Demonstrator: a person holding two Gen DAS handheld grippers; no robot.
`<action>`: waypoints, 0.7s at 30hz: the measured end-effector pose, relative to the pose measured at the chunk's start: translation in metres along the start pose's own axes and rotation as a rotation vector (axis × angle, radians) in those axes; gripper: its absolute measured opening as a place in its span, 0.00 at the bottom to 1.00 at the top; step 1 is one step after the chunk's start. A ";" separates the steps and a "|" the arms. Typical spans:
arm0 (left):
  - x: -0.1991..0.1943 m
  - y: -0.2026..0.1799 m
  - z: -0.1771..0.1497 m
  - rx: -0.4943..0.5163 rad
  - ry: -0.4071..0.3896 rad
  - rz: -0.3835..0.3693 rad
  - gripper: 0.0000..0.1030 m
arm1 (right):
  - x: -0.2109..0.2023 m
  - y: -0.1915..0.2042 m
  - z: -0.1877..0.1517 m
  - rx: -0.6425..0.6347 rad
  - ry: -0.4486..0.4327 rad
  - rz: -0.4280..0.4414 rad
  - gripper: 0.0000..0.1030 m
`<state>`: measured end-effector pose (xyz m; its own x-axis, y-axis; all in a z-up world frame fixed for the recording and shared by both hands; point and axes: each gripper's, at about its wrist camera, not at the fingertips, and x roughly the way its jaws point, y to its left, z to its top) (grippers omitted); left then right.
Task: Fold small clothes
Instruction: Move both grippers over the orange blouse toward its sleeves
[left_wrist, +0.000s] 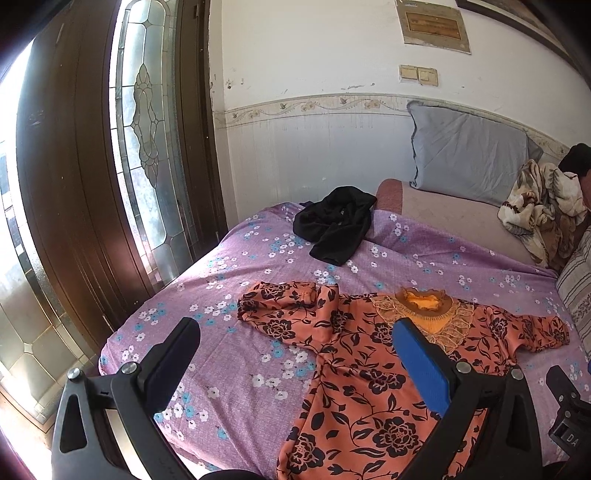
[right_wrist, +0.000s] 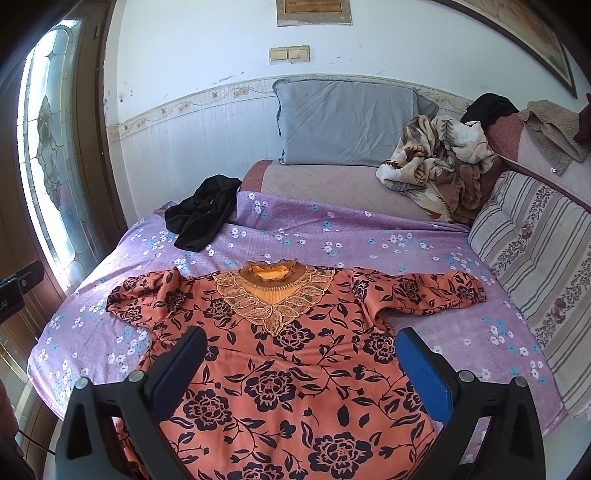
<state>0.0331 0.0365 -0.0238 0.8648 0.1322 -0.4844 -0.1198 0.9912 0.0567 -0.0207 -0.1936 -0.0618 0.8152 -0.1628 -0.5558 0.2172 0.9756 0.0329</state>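
An orange top with black flowers lies spread flat on the purple flowered bedsheet, neck towards the wall. Its left sleeve is bent back on itself and its right sleeve lies straight out. My left gripper hovers open over the top's left side, nothing between its fingers. Above the top's chest my right gripper is open too, holding nothing. A crumpled black garment lies further back on the sheet near the wall.
A grey pillow leans on the wall, with a crumpled beige blanket beside it. A striped cushion lines the bed's right side. A glass-panelled wooden door stands left of the bed.
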 end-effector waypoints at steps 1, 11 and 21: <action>0.001 -0.001 0.000 0.002 0.002 0.001 1.00 | 0.001 0.000 0.000 0.000 0.002 0.000 1.00; 0.009 -0.010 0.000 0.015 0.012 -0.003 1.00 | 0.014 0.002 -0.001 0.001 0.022 0.008 1.00; 0.016 -0.022 0.000 0.034 0.022 -0.022 1.00 | 0.023 -0.003 -0.003 0.010 0.026 0.003 1.00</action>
<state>0.0496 0.0164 -0.0328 0.8559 0.1110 -0.5051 -0.0842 0.9936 0.0758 -0.0046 -0.1999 -0.0769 0.8013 -0.1562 -0.5775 0.2206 0.9744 0.0426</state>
